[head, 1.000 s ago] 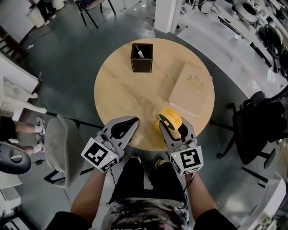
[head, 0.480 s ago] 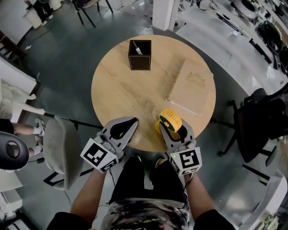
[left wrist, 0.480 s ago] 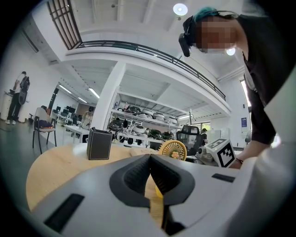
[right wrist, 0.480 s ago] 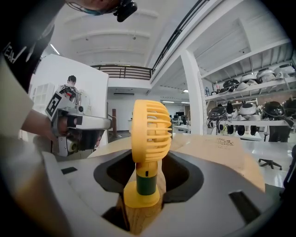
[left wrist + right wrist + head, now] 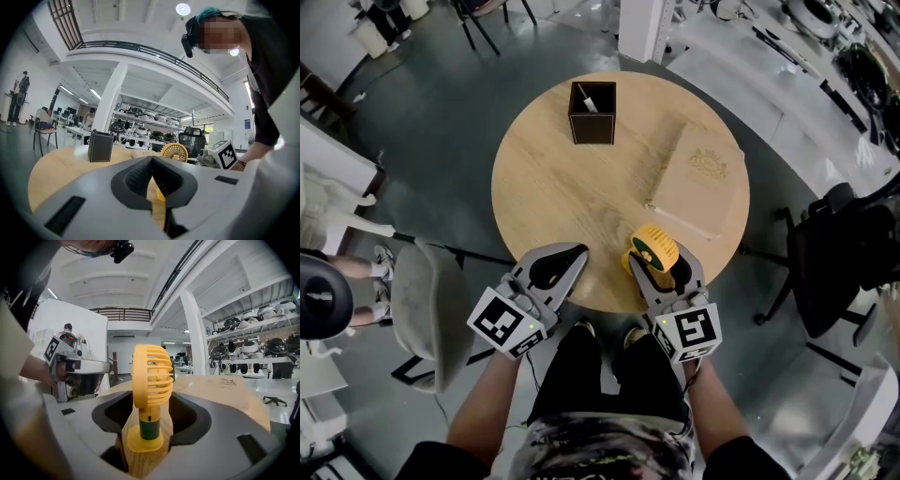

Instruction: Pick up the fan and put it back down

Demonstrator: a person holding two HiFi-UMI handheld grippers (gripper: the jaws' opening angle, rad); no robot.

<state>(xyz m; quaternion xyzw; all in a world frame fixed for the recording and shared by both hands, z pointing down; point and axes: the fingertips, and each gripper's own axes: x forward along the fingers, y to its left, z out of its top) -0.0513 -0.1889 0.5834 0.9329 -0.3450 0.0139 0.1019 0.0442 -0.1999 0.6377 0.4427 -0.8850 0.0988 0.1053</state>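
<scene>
At table (image 5: pixel 546 202) rear, black box (image 5: pixel 592 129) holds a pale stick (image 5: pixel 587 98); right gripper (image 5: pixel 665 273) just opening around fan (image 5: pixel 655 247); left gripper (image 5: pixel 572 255) closed.

Head view steeply down on round wooden table (image 5: pixel 553 197), gripper views low, near edge, sharing yellow plastic fan (image 5: pixel 151 376).

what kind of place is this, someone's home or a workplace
Most likely a workplace, a large open lab or workshop hall: racks of shelves loaded with equipment, a mezzanine railing overhead, and office chairs around the round wooden table.
</scene>
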